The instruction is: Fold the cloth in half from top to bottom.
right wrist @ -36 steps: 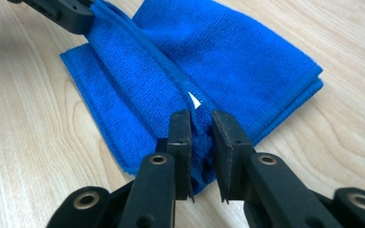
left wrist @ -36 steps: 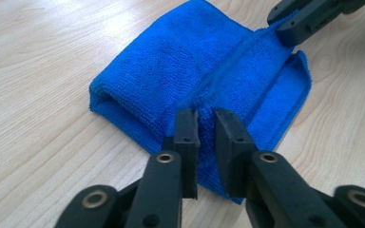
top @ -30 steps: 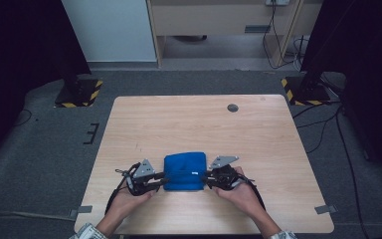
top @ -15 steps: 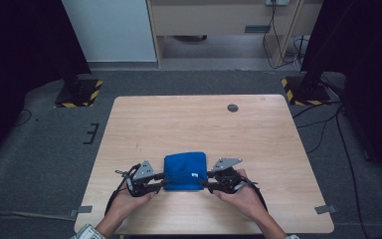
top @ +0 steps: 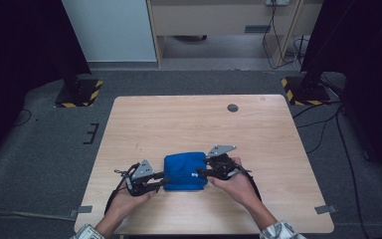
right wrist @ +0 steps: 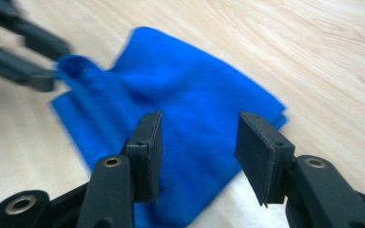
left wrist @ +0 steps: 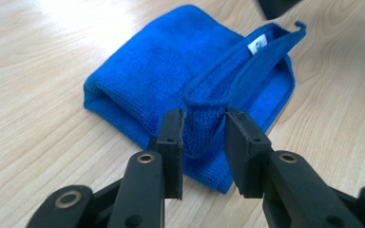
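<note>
A folded blue cloth (top: 185,172) lies on the wooden table (top: 189,124) near its front edge. My left gripper (top: 161,183) is at the cloth's left front corner. In the left gripper view it (left wrist: 204,137) is shut on a raised fold of the cloth (left wrist: 171,71), whose white tag (left wrist: 256,46) shows at the far end. My right gripper (top: 201,173) is at the cloth's right side. Its jaws (right wrist: 197,142) stand open just above the cloth (right wrist: 195,99) with nothing pinched between them. The left gripper (right wrist: 52,71) shows blurred at the upper left of that view.
A dark round grommet (top: 233,107) sits in the tabletop at the back right. Grey carpet surrounds the table, with black stand bases marked in yellow stripes (top: 79,92) at both back corners. Both forearms come in over the table's front edge.
The right gripper has shifted slightly toward the back and over the cloth's right edge. The left gripper has drawn a little toward the front, raising a fold of cloth.
</note>
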The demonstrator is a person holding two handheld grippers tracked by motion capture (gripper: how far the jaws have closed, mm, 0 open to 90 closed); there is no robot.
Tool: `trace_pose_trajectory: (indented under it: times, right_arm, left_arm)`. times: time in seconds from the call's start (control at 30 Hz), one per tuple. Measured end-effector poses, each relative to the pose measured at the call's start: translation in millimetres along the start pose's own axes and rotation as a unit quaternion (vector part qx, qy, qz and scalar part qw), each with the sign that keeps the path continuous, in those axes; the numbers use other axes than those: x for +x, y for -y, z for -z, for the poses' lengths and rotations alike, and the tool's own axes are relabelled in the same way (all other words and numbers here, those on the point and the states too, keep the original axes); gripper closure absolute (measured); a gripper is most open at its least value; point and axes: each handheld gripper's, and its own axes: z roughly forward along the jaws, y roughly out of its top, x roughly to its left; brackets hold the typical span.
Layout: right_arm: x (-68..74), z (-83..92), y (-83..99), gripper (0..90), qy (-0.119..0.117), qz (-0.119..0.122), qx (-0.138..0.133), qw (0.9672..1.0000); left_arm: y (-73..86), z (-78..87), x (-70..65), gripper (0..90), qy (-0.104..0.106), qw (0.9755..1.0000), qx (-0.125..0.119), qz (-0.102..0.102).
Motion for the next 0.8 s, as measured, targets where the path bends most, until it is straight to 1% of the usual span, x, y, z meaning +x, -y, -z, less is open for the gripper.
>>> trace_pose_trajectory:
  times: [0.03,0.07,0.17,0.2,0.37,0.4,0.47,0.5,0.57,0.6,0.67,0.7,0.8]
  right_arm:
    - [-3.4,-2.2,-1.0,52.2,0.004,-0.004,0.003,1.0000]
    - [-9.4,-7.3,-2.6,52.2,0.013,-0.007,0.011,0.9998]
    - [-12.0,-10.8,-3.0,52.2,0.016,-0.009,0.016,0.9997]
    - [-12.1,-15.0,-2.2,52.1,0.016,-0.005,0.024,0.9996]
    - [-6.1,-17.2,0.4,52.1,0.008,-0.002,0.024,0.9997]
    - [-2.4,-16.9,2.5,52.1,0.004,0.004,0.026,0.9996]
    - [-0.7,-16.5,3.7,52.2,0.003,0.005,0.026,0.9997]
    - [1.1,-15.9,5.4,52.2,0.000,0.005,0.026,0.9997]
    - [1.2,-15.7,6.0,52.2,0.000,0.007,0.026,0.9996]
    - [1.3,-15.4,6.8,52.2,0.000,0.005,0.024,0.9997]
    - [1.6,-14.4,8.2,52.1,0.000,0.003,0.025,0.9997]
    - [1.3,-13.3,9.6,52.1,-0.002,0.003,0.024,0.9997]
    - [1.1,-12.9,10.8,52.1,-0.002,0.004,0.026,0.9997]
  left_arm:
    - [-0.5,0.7,0.1,68.3,0.001,1.0000,-0.003,0.000]
    - [-1.0,1.3,-0.2,68.6,0.001,1.0000,-0.004,0.000]
    - [-1.3,2.5,-0.1,69.2,0.001,1.0000,-0.004,0.000]
    - [-1.5,3.0,-0.2,69.7,0.001,1.0000,-0.005,0.000]
    - [-1.6,4.3,0.0,70.6,0.002,1.0000,-0.006,0.003]
    - [-1.6,4.6,0.1,70.6,0.002,1.0000,-0.007,0.003]
    - [-2.0,5.5,0.9,70.6,0.000,0.9999,-0.010,0.006]
    - [-3.0,6.8,1.9,70.6,0.001,0.9998,-0.016,0.011]
    - [-3.7,7.8,2.2,70.6,0.000,0.9998,-0.018,0.010]
    - [-4.6,9.3,2.4,70.6,-0.005,0.9996,-0.024,0.010]
    - [-8.3,13.3,3.6,70.6,-0.005,0.9986,-0.051,0.016]
    - [-10.8,13.9,4.1,69.8,-0.008,0.9983,-0.056,0.014]
    - [-17.8,11.0,7.8,68.5,-0.015,0.9983,-0.055,0.015]
